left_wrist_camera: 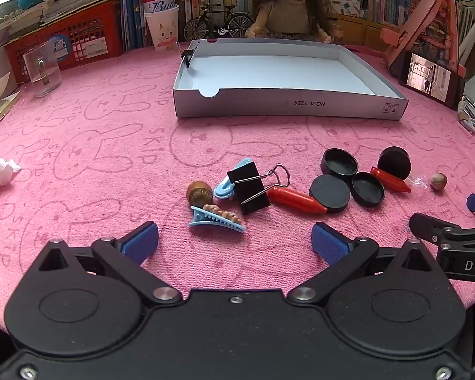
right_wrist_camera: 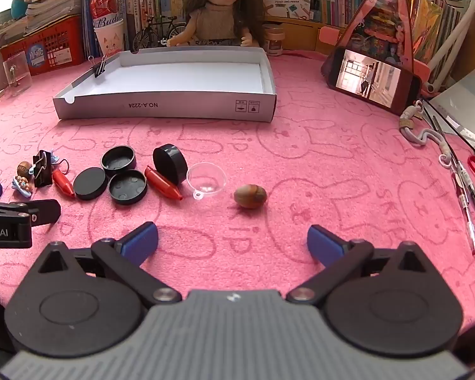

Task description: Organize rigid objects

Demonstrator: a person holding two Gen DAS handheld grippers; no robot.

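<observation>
Small hard things are lying loose on the pink rabbit-print cloth [left_wrist_camera: 110, 133], in front of the shallow white cardboard tray [left_wrist_camera: 288, 107].

I am holding my left gripper [left_wrist_camera: 234, 240] wide apart near the blue toothed hair clip [left_wrist_camera: 217, 218], and my right gripper [right_wrist_camera: 232, 240] equally wide near the brown oval nut [right_wrist_camera: 250, 196], gripping nothing.
</observation>
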